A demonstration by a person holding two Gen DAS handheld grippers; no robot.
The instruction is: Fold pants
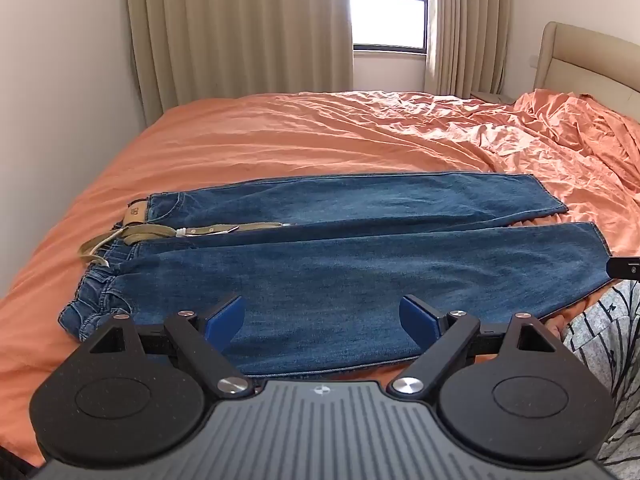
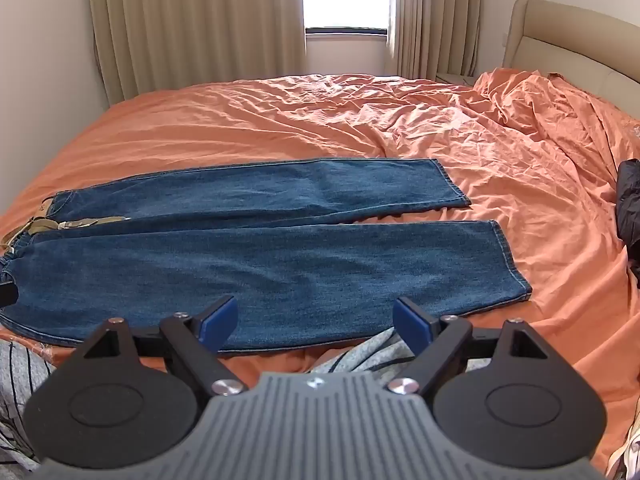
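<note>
Blue jeans (image 1: 360, 256) lie flat across the orange bed (image 1: 280, 140), waistband at the left, both legs stretched to the right. A tan belt (image 1: 208, 230) trails from the waistband between the legs. My left gripper (image 1: 322, 318) hovers open over the near leg by the hip, nothing between its blue pads. In the right wrist view the jeans (image 2: 280, 264) fill the middle, hems at the right. My right gripper (image 2: 314, 320) stands open above the near leg's front edge, toward the hem end, empty.
A grey striped garment (image 2: 360, 354) lies at the bed's near edge under my right gripper, also seen as grey striped cloth (image 1: 600, 332). Rumpled orange bedding (image 1: 572, 128) piles at the right by the headboard (image 2: 568, 36). Something dark (image 2: 628, 208) sits at the far right. Curtains and a window stand behind.
</note>
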